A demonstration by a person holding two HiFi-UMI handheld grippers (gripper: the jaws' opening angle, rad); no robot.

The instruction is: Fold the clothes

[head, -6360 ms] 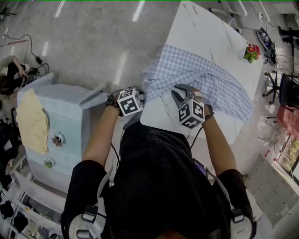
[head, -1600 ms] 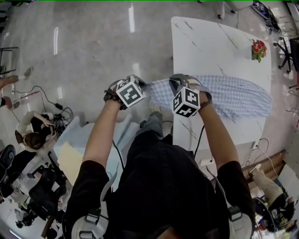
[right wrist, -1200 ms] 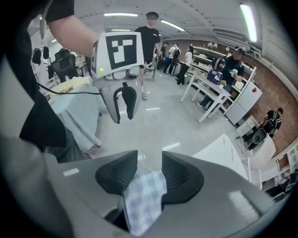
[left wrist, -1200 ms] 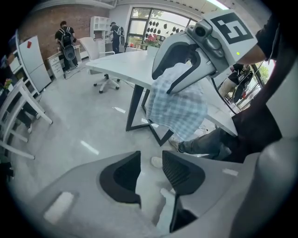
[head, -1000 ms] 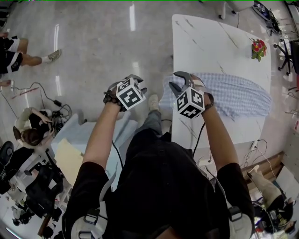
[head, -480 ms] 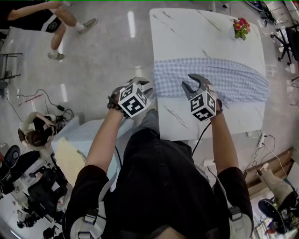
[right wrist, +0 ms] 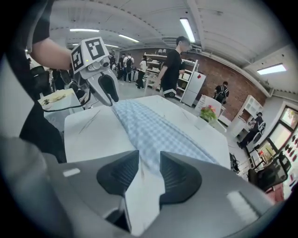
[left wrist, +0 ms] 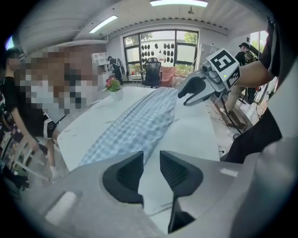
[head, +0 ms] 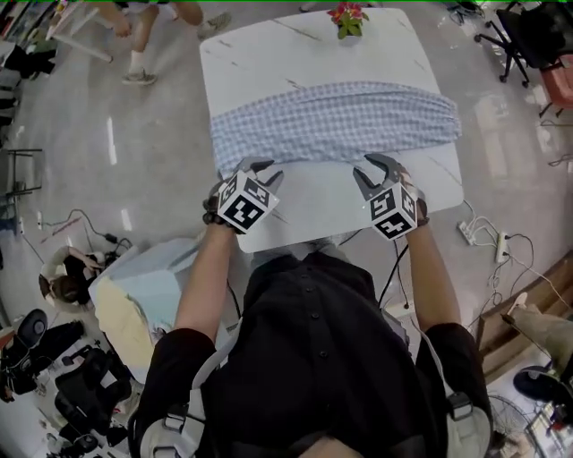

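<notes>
A blue-and-white checked cloth (head: 331, 121) lies gathered into a long band across the white marble table (head: 304, 210), from its left edge to near its right edge. My left gripper (head: 258, 170) hovers just short of the band's left part, over bare tabletop. Its jaws have narrowed a little; they stand open by a small gap with nothing between them (left wrist: 151, 172). My right gripper (head: 374, 170) hangs in front of the band's right part, also open by a narrow gap and empty (right wrist: 149, 174). Each gripper view shows the cloth (left wrist: 139, 125) (right wrist: 158, 130) ahead and the other gripper (left wrist: 195, 90) (right wrist: 106, 88).
A small pot of flowers (head: 349, 13) stands at the table's far edge. A pale blue box (head: 143, 286) sits on the floor at my left, with bags and cables around it. A person's legs (head: 143, 27) are at the far left; an office chair (head: 528, 36) is far right.
Both grippers have let go of the cloth's end and swung round from the table's short end to its long side. The cloth now lies as a band on the table.
</notes>
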